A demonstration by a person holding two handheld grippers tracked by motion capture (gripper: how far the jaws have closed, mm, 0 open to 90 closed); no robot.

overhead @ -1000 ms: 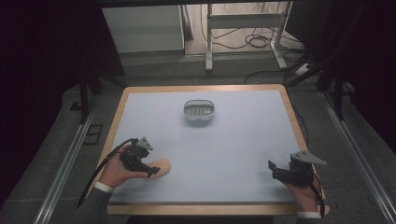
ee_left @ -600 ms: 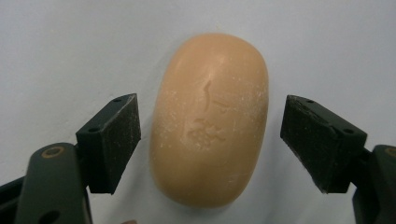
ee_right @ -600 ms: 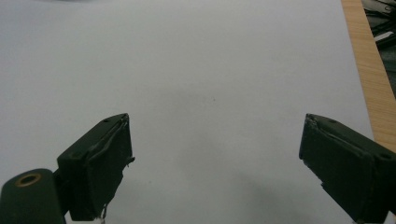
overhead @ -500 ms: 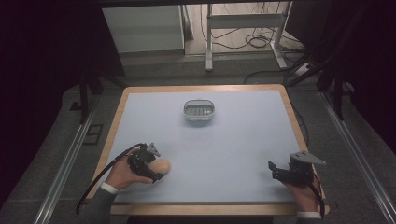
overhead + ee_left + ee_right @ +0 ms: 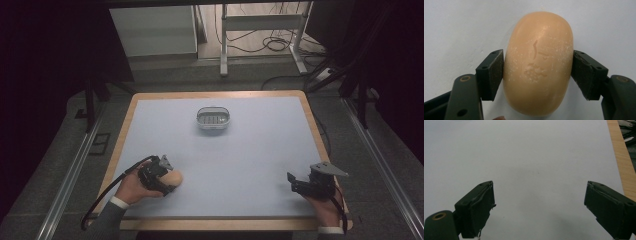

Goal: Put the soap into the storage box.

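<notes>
A peach-coloured oval bar of soap lies on the pale blue table top near the front left. My left gripper has just been closing its jaws on it, and both black pads now press on the bar's sides. In the high view the soap pokes out past the left gripper. My right gripper rests at the front right, jaws wide apart. Bare table shows between the right gripper's pads.
A small oval metal wire dish stands in the far middle of the table. The wooden table edge runs close on the right of the right gripper. Black cables trail from both grippers toward the front edge.
The left gripper slid a little toward the front and over the soap, and its jaws came together onto the bar. The right gripper stayed where it was.
</notes>
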